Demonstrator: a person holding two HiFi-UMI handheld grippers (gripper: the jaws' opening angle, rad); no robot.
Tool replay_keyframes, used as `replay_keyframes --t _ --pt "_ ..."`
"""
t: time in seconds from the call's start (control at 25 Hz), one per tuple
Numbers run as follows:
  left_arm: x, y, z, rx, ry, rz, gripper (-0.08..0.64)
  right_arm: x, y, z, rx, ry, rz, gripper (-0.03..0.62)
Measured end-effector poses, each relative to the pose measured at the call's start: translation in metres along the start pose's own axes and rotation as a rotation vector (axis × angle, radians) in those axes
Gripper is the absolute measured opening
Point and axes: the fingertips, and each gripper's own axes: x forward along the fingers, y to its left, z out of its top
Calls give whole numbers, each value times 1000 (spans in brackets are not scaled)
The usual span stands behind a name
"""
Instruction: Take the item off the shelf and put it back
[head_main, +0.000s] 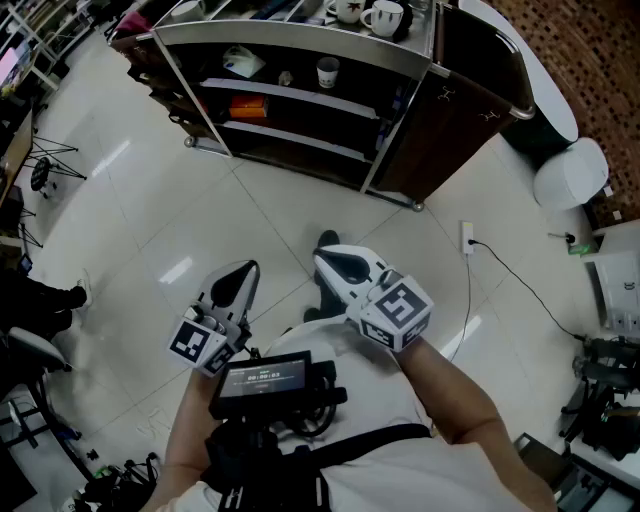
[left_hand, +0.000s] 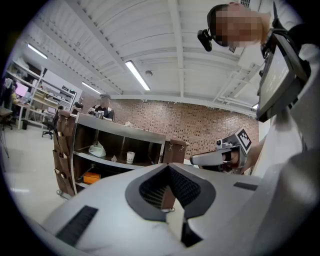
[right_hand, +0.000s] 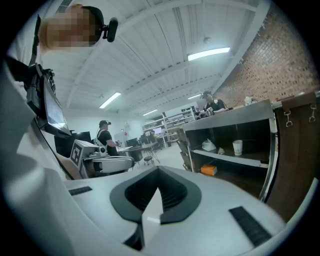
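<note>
I hold both grippers out ahead of my chest, nearly level and tipped slightly down. My left gripper (head_main: 238, 272) noses toward 1 o'clock. My right gripper (head_main: 328, 258) is at its 3 o'clock and noses toward 10 o'clock. The tips are near each other but apart. Both pairs of jaws are pressed together with nothing between them. My right forearm (head_main: 455, 385) is bare.

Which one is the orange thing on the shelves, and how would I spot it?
Look at the dark curved shelf unit standing on the pale tiled floor. Inside it, go one shelf down from the white cup and the white bag, towards the left end. The orange box lies flat there, the only brightly coloured thing among white neighbours.
</note>
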Motion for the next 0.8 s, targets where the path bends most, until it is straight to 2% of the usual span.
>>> replay_keyframes --t 0.12,0.24,0.4,0.6,0.8 --pt "18 28 -3 31 -4 17 11 14 -35 2 15 -3 -33 5" --pt "43 41 8 33 14 -8 11 33 -74 4 26 -1 -61 5" --pt "77 75 15 42 40 -4 11 67 -121 7 42 11 -69 5" --pt "140 125 28 55 56 3 11 109 -183 15 42 43 -63 5" --pt "205 162 37 75 88 -25 11 145 -262 24 18 64 -136 5"
